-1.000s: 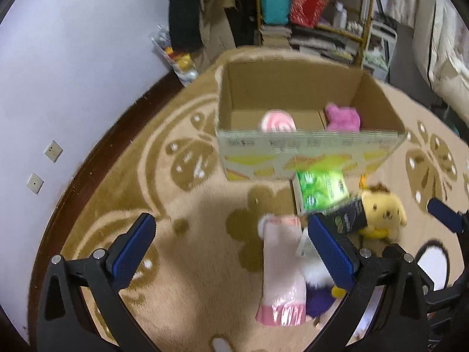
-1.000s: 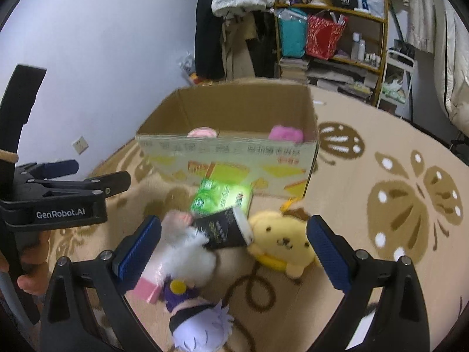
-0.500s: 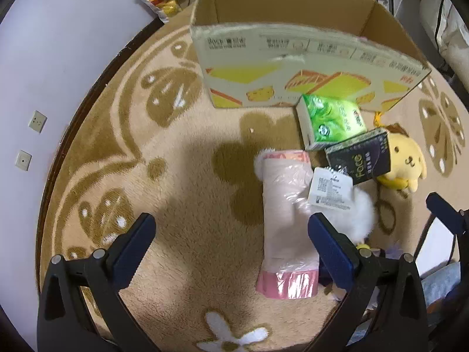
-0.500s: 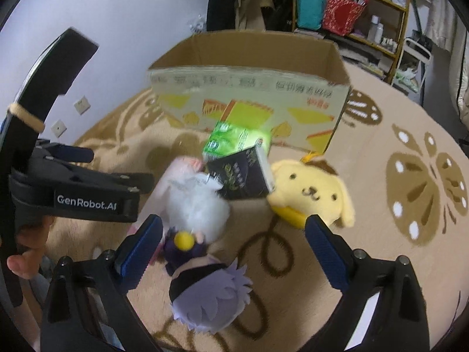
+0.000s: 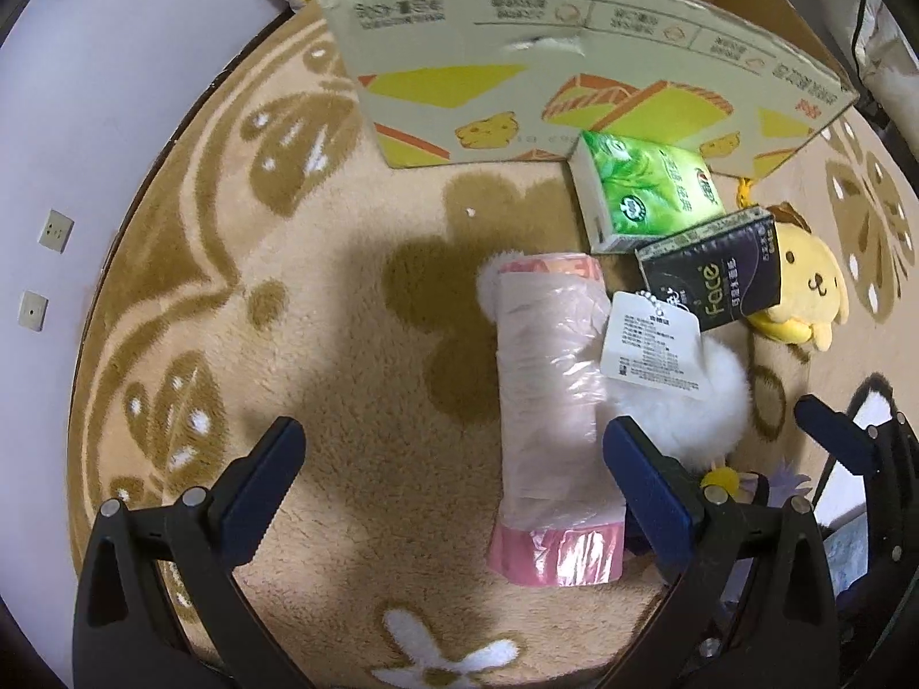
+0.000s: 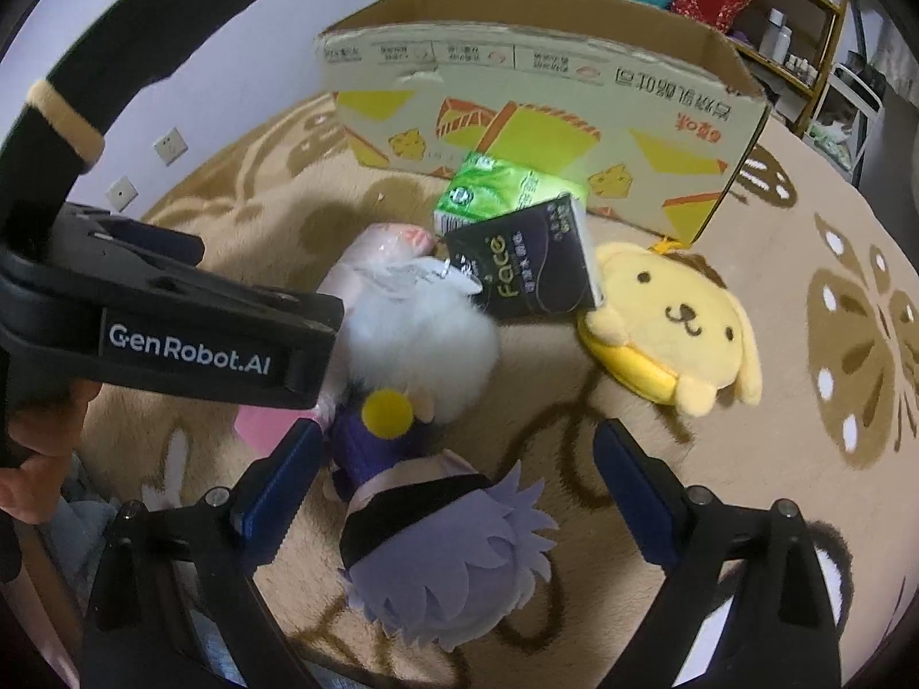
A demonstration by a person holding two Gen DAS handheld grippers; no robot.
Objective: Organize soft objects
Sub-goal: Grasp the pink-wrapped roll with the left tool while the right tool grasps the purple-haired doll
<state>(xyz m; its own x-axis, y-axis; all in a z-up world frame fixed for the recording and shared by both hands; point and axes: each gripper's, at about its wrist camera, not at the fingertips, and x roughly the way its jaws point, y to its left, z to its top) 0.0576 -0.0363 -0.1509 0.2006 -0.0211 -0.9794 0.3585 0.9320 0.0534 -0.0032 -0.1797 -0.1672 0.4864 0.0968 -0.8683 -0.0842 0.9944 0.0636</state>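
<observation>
Grippers both hang over a beige patterned carpet (image 5: 356,379) and point toward a cardboard box (image 5: 551,63) that stands on it.

Left gripper (image 5: 454,476): angled steeply down at the carpet, fingers spread wide and holding nothing. A pink plastic-wrapped roll (image 5: 554,413) lies lengthwise on the carpet inside the gap, close to the right-hand finger (image 5: 649,476) and well apart from the left-hand one. In the right wrist view the body of this gripper crosses the left side of the frame, with the person's left hand (image 6: 40,453) wrapped around its lower part.

Right gripper (image 6: 454,482): held lower and more level, fingers spread wide and gripping nothing. A purple-haired plush doll (image 6: 448,557) lies between them, its head nearest the camera; contact with the left-hand finger cannot be told.

Soft objects, all on the carpet in front of the box:
- White fluffy plush (image 6: 419,339) with a paper tag (image 5: 652,341), just beside the pink roll and touching the doll.
- Black tissue pack (image 6: 525,261) marked "Face", tilted, resting over the white plush and against the yellow plush.
- Green tissue pack (image 5: 646,189), against the foot of the box wall.
- Yellow dog plush (image 6: 672,324), face up, to the right of the black pack.

Box interior is hidden from both views at this angle.
</observation>
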